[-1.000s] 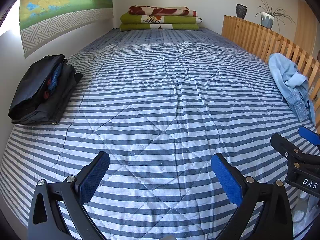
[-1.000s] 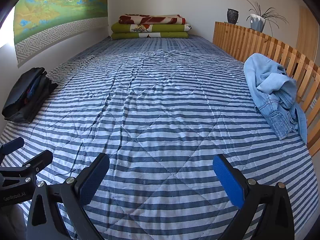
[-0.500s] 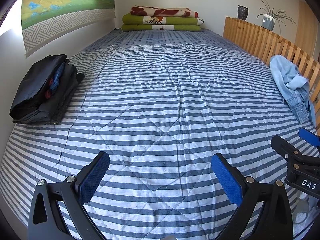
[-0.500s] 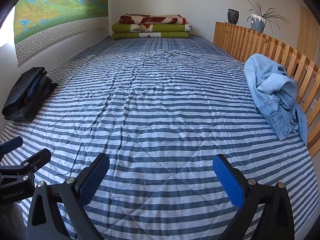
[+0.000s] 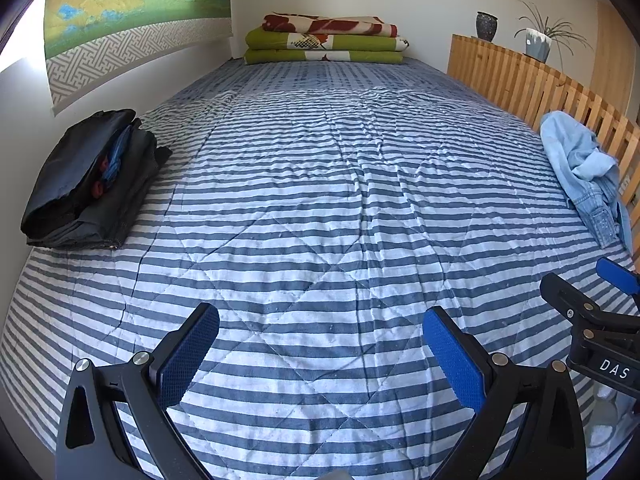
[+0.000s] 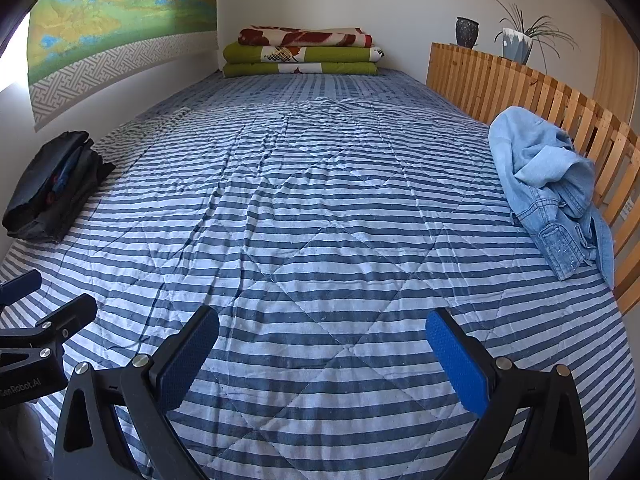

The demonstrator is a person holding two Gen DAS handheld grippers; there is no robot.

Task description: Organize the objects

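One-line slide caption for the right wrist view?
Right gripper, jaws open and empty, over striped bedspread; crumpled denim jacket lies by the slatted rail.

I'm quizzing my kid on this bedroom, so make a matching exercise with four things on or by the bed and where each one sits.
Things:
1. crumpled light-blue denim jacket
2. folded black clothes pile
3. stacked green and red blankets
4. dark ceramic vase

Places:
A. far end of the bed
B. on top of the wooden slatted rail
C. left edge, by the wall
D. right edge, against the rail

Pairs: 1-D, 2-C, 3-A, 4-B
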